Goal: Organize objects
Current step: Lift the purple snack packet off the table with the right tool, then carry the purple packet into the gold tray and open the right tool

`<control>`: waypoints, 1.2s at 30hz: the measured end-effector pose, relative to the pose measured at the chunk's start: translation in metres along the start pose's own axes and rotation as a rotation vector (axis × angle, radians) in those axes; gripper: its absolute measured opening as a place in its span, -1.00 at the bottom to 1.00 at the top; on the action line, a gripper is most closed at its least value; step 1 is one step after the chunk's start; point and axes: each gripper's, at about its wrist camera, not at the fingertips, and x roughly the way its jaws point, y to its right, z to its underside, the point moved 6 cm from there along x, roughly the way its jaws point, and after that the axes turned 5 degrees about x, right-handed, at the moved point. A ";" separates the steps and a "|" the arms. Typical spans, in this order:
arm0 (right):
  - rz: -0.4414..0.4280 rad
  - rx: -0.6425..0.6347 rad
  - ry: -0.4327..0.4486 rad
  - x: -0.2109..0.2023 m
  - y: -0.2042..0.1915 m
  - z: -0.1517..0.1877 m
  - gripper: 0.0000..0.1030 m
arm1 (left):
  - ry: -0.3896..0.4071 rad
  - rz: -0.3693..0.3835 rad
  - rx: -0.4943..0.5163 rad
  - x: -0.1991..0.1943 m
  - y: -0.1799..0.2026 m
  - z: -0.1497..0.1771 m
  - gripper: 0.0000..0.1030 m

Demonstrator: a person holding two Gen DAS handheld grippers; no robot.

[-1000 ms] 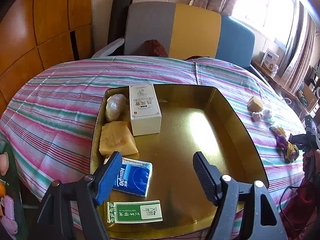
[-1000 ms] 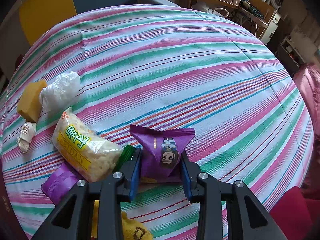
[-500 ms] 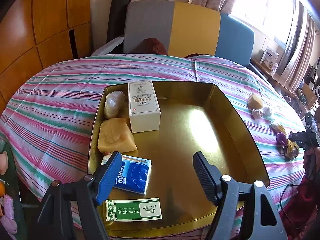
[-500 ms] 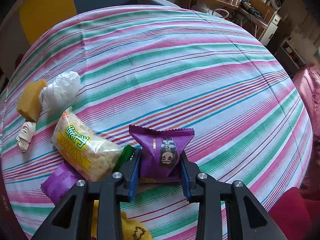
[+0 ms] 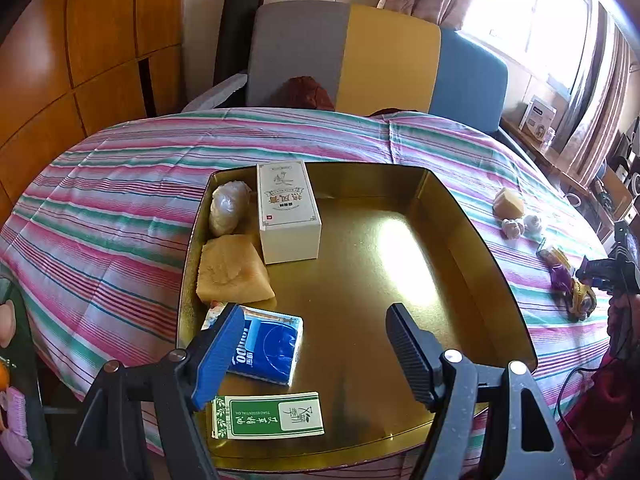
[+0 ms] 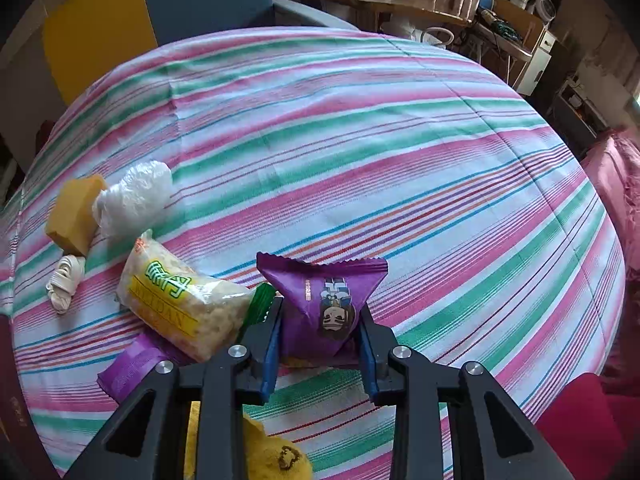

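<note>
My right gripper (image 6: 320,320) has a purple snack packet (image 6: 324,292) pinched between its blue pads just above the striped cloth, and its jaws are closing on it. Beside it lie a clear rice-cracker pack (image 6: 180,296), a second purple packet (image 6: 132,364) and a yellow item (image 6: 272,456). My left gripper (image 5: 316,320) hangs open and empty over the near end of a gold tray (image 5: 460,216). In the tray are a white box (image 5: 288,208), a blue tissue pack (image 5: 268,348), a green-labelled packet (image 5: 268,416), a yellow sponge (image 5: 230,270) and a white wrapped ball (image 5: 228,208).
Left of the cracker pack lie a yellow block (image 6: 74,212), a white plastic bag (image 6: 132,196) and a white cord bundle (image 6: 64,280). The striped table (image 6: 360,140) drops off at its round edge. A grey, yellow and blue sofa (image 5: 380,60) stands behind it.
The right jaws have squeezed a little tighter on the purple packet, and the right view has tipped up slightly. The left gripper holds still over the tray.
</note>
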 end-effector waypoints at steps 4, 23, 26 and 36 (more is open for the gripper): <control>-0.043 -0.042 0.103 -0.030 -0.016 -0.003 -0.36 | 0.006 0.008 -0.012 -0.001 -0.007 0.000 0.44; -0.586 -0.638 0.037 -0.153 -0.347 0.137 -0.36 | 0.026 -0.010 -0.124 -0.009 -0.053 0.009 0.44; -0.567 -0.696 -0.025 -0.133 -0.390 0.166 -0.36 | 0.017 -0.005 -0.137 -0.006 -0.060 0.012 0.44; -0.549 -0.633 -0.172 -0.075 -0.462 0.190 -0.16 | -0.009 0.002 -0.172 0.001 -0.073 0.019 0.43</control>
